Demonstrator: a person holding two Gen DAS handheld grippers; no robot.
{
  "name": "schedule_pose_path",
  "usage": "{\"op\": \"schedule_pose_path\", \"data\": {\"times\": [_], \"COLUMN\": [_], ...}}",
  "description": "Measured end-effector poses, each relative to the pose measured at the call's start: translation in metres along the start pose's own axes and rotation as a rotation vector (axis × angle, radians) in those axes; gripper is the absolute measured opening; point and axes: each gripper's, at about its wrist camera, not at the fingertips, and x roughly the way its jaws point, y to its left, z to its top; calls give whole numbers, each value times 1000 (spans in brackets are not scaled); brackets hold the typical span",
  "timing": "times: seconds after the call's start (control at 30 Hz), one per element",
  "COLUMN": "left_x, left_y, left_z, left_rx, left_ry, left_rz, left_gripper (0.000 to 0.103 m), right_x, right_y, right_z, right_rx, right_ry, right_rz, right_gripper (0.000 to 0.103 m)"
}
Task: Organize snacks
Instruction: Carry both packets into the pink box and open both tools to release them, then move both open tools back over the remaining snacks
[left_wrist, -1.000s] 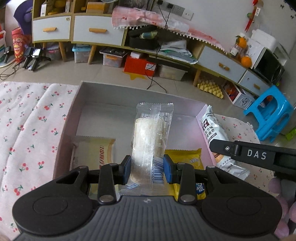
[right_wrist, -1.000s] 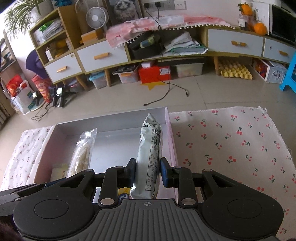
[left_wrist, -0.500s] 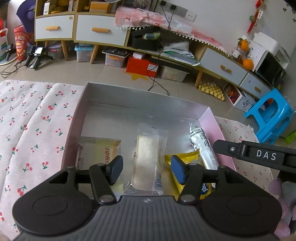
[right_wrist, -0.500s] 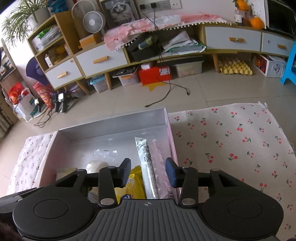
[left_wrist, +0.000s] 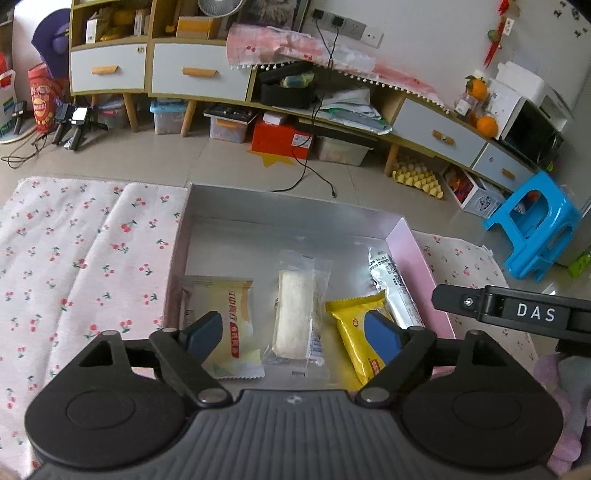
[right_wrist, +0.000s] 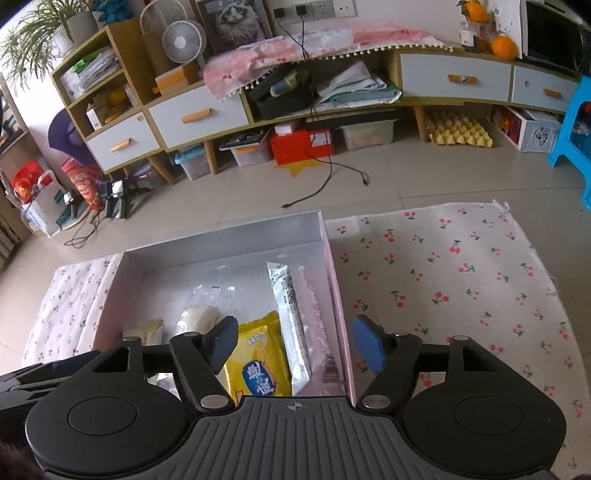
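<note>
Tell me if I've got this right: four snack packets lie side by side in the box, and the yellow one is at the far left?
Not quite. Four packets do lie side by side in the box, but the yellow packet is third from the left, between the clear packet and the silver packet. The cream packet is at the far left. The left wrist view shows it.

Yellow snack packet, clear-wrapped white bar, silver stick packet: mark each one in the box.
Yellow snack packet (right_wrist: 258, 363): right wrist view, on its blue label.
Clear-wrapped white bar (left_wrist: 293, 314): left wrist view, middle of the bar.
Silver stick packet (right_wrist: 290, 317): right wrist view, mid-length on its printed face.
</note>
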Motion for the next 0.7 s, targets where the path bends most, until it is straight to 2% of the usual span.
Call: {"op": "schedule_pose_path", "data": {"times": [0.27, 0.7], "left_x": [-25, -54], "left_y": [1, 3], "left_z": [-8, -32], "left_rx": [24, 105], "left_ry": [-3, 39], "left_rz": [12, 40], "left_gripper": [96, 101], "right_x": [-34, -75], "right_y": [-6, -3], "right_z": [-6, -34], "right_rx": [9, -19], "right_ry": [-8, 28], "right_rz": [-25, -53], "right_gripper": [80, 87]}}
